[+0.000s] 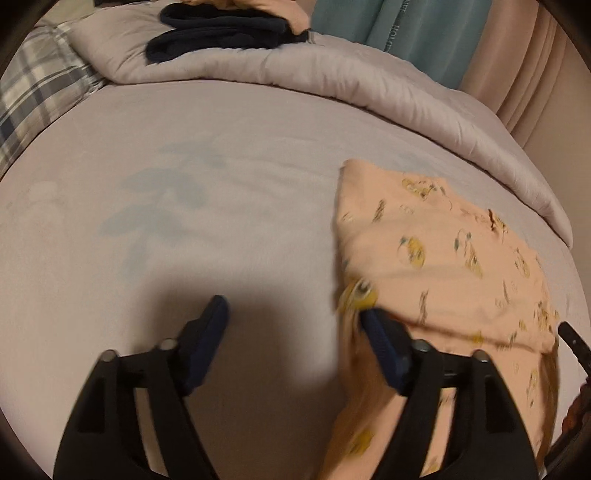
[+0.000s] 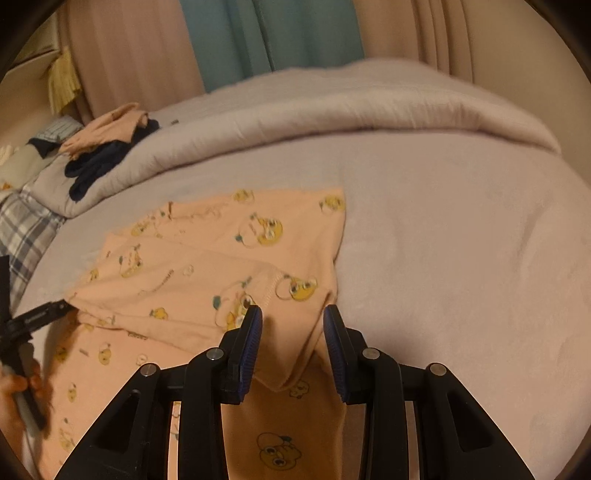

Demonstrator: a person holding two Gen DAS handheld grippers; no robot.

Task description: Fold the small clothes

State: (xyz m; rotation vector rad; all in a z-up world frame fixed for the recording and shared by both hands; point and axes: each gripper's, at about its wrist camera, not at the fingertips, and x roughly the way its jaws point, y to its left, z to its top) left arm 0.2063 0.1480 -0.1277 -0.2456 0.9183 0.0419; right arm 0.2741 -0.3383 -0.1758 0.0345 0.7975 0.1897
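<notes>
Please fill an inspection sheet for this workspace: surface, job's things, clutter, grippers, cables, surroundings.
Surface: grey bed sheet, smooth.
Job's things: peach printed garment, partly folded, lying flat.
Clutter: dark clothes and a peach piece on the rolled duvet; plaid pillow.
Grippers: left gripper open, one finger at the garment's edge; right gripper open, fabric between its jaws, not pinched.
Cables: nothing seen.
Surroundings: teal and beige curtains.

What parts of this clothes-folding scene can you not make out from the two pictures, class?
- Left wrist view: near edge of the peach garment, motion-blurred, covered by a left gripper finger.
- Right wrist view: fold beneath the right gripper, shadowed.
- Dark clothes on the duvet: small, blurred.
</notes>
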